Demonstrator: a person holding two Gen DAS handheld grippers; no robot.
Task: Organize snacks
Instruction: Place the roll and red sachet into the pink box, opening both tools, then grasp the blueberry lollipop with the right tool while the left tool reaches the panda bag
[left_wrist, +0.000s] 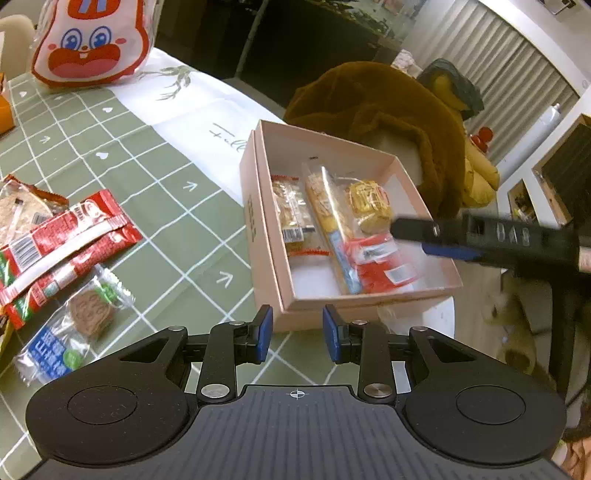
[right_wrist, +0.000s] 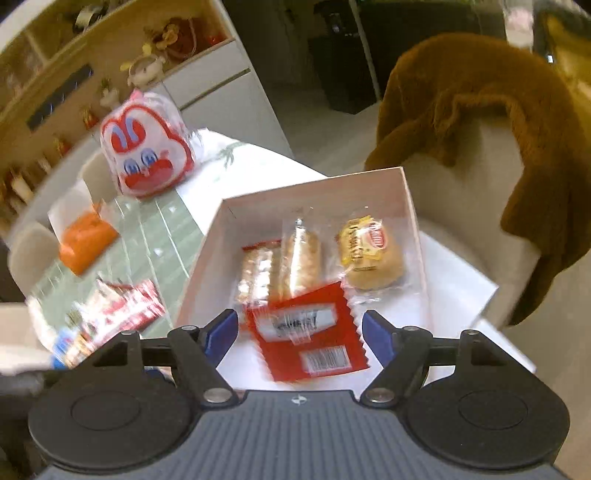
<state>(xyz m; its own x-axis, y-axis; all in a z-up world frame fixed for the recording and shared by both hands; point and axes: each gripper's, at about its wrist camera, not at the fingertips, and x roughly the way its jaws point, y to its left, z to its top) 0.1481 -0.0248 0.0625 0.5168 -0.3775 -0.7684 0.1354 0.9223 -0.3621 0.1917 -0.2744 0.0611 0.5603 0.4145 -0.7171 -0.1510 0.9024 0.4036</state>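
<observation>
pink box half filled, both sets of fingers empty

the pink box (left_wrist: 269, 236) sits at the edge of the worktop (left_wrist: 110, 147), which is covered in a green checked cloth. four wrapped snacks lie in it. the right wrist view looks almost straight in and shows the red packet (right_wrist: 308, 334) flat on the box floor, between the right gripper (right_wrist: 300, 334) fingers. those fingers stand wide apart and do not press on it. behind it lie two pale bars side by side and a yellow cake (right_wrist: 369, 254); this view is smeared by blur.

the left wrist view is sharper and shows what the other does not: loose snacks waiting on the cloth, namely red wrappers (left_wrist: 62, 243) and a clear packet with a brown biscuit (left_wrist: 90, 312), well apart from the box. it also shows the right gripper from outside, reaching over the box's right side. the left gripper (left_wrist: 297, 332) hovers just short of the near box wall, its fingers part open with nothing between them.

a cartoon-face bag (left_wrist: 90, 40) stands at the far end of the worktop, and a brown throw (left_wrist: 388, 122) drapes a chair behind the box.
</observation>
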